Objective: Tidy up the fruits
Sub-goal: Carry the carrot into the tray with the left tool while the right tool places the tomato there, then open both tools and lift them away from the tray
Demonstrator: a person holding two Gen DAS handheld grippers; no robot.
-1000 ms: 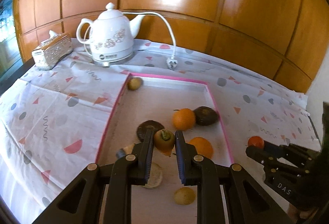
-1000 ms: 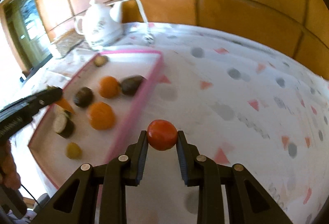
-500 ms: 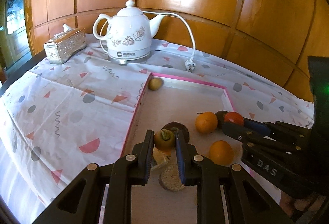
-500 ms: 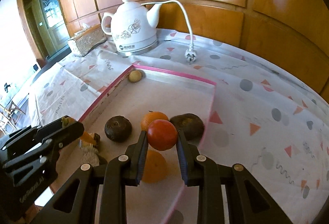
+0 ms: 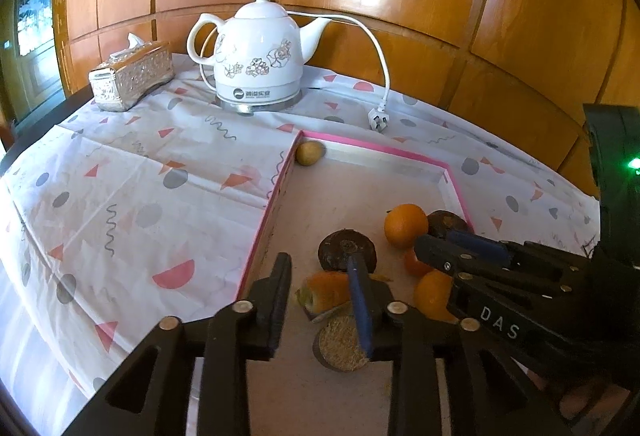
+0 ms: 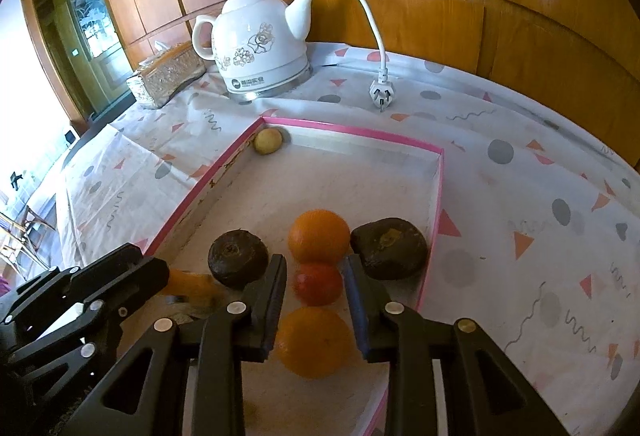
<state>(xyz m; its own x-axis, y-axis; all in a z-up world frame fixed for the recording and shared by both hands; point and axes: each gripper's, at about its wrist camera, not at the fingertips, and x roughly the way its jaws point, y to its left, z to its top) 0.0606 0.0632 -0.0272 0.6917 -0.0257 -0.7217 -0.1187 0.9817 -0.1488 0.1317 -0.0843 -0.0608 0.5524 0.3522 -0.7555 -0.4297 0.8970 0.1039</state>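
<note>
A pink-rimmed tray (image 5: 380,150) holds the fruit. In the left wrist view my left gripper (image 5: 320,296) hangs low over the tray's near left part and its jaws are opening. A small orange fruit with a green stem (image 5: 326,290) lies between them on the tray floor, free of the pads. In the right wrist view my right gripper (image 6: 316,296) is also opening. A red fruit (image 6: 318,282) sits between its fingers with a gap on each side, wedged between two oranges (image 6: 319,236) (image 6: 314,342).
Two dark round fruits (image 6: 238,258) (image 6: 388,248) flank the far orange, and a small yellow fruit (image 6: 269,141) lies in the tray's far corner. A white kettle (image 5: 260,52), its loose plug (image 5: 378,122) and a tissue box (image 5: 132,76) stand behind on the patterned cloth.
The right gripper carried the red fruit left from the cloth to over the tray. Both grippers' jaws have parted, and both fruits now lie loose in the tray.
</note>
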